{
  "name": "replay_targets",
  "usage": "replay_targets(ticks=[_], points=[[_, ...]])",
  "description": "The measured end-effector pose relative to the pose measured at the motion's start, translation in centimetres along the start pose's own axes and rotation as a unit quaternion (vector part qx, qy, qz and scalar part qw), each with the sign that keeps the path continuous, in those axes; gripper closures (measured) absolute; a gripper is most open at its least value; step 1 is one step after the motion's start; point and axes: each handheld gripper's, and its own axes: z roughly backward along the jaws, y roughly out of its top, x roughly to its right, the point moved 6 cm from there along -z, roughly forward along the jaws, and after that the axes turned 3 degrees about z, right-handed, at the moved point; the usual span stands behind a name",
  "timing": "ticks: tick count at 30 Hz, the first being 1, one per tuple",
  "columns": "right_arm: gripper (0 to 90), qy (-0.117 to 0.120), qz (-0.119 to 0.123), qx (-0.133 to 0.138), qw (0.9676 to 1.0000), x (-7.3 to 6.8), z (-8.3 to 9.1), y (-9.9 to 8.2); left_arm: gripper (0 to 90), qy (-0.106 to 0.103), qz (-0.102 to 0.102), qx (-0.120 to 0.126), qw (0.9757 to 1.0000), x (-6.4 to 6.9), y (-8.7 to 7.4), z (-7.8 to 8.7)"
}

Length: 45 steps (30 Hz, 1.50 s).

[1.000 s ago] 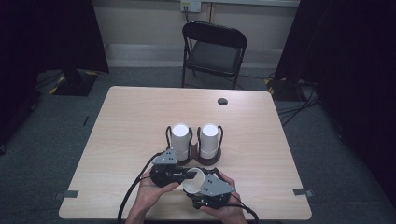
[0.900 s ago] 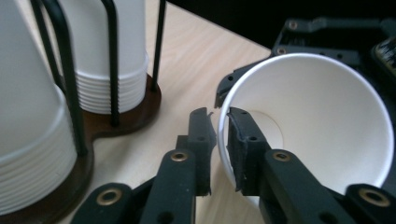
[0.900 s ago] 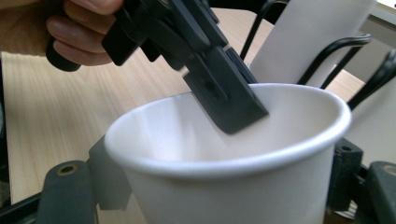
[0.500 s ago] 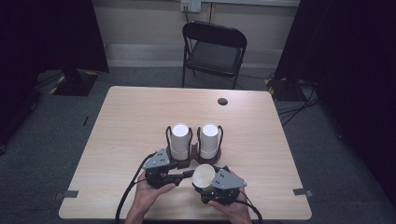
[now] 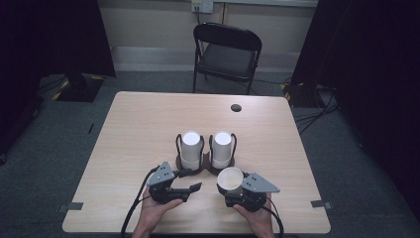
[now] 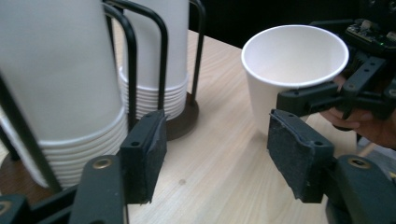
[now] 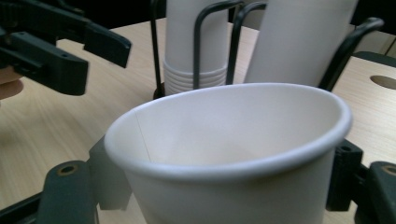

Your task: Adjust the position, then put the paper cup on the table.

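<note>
Cup [image 5: 231, 178] sits upright, clamped in the right gripper [image 5: 236, 192]; left gripper [image 5: 190, 188] gapes wide, empty, near the stacks [image 5: 190, 148].

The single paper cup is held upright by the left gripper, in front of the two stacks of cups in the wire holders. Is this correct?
Not quite: the right gripper holds the single paper cup, as the high view shows. The left gripper is open with nothing between its jaws. The cup is upright, in front of the two stacks in wire holders.
</note>
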Motion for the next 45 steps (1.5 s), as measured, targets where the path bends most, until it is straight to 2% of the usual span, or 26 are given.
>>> replay_targets(ticks=[4,6,9,17,18,20,24,29,31,38,45], points=[[23.0,-0.015,-0.017,0.005,0.9997,1.0,0.3,-0.1,30.4,0.024,0.000,0.000,0.9997,-0.4,-0.6,0.1],[23.0,-0.016,-0.033,0.007,0.9993,1.6,0.4,0.0,28.5,0.028,0.007,-0.005,0.9996,-0.6,-0.8,0.2],[23.0,-0.023,-0.043,0.010,0.9987,2.2,0.4,0.2,26.8,0.037,0.013,0.000,0.9992,-0.9,-1.0,0.2],[23.0,-0.050,-0.048,0.020,0.9974,4.1,0.8,0.9,21.2,0.060,0.020,0.006,0.9980,-1.7,-1.6,0.7],[23.0,-0.056,-0.047,0.021,0.9971,4.4,0.9,1.0,19.6,0.066,0.016,0.008,0.9976,-1.7,-1.5,0.8],[23.0,-0.065,-0.054,0.024,0.9962,5.2,0.9,1.4,18.3,0.067,0.014,0.016,0.9975,-1.6,-1.4,1.0],[23.0,-0.081,-0.061,0.033,0.9943,6.6,0.6,2.1,16.8,0.083,0.009,0.013,0.9964,-2.0,-1.8,1.0],[23.1,-0.093,-0.073,0.040,0.9921,8.0,0.0,2.4,16.8,0.090,0.020,0.028,0.9953,-2.7,-2.1,1.2],[23.1,-0.096,-0.075,0.039,0.9917,8.4,-0.2,2.4,16.8,0.094,0.022,0.026,0.9950,-3.0,-2.2,1.2],[23.1,-0.107,-0.084,0.045,0.9897,9.5,-0.5,2.3,16.8,0.124,0.022,0.031,0.9915,-3.9,-2.7,1.3],[23.1,-0.118,-0.086,0.053,0.9878,10.4,-0.8,3.0,16.3,0.152,0.022,0.050,0.9869,-4.6,-2.9,1.4]])
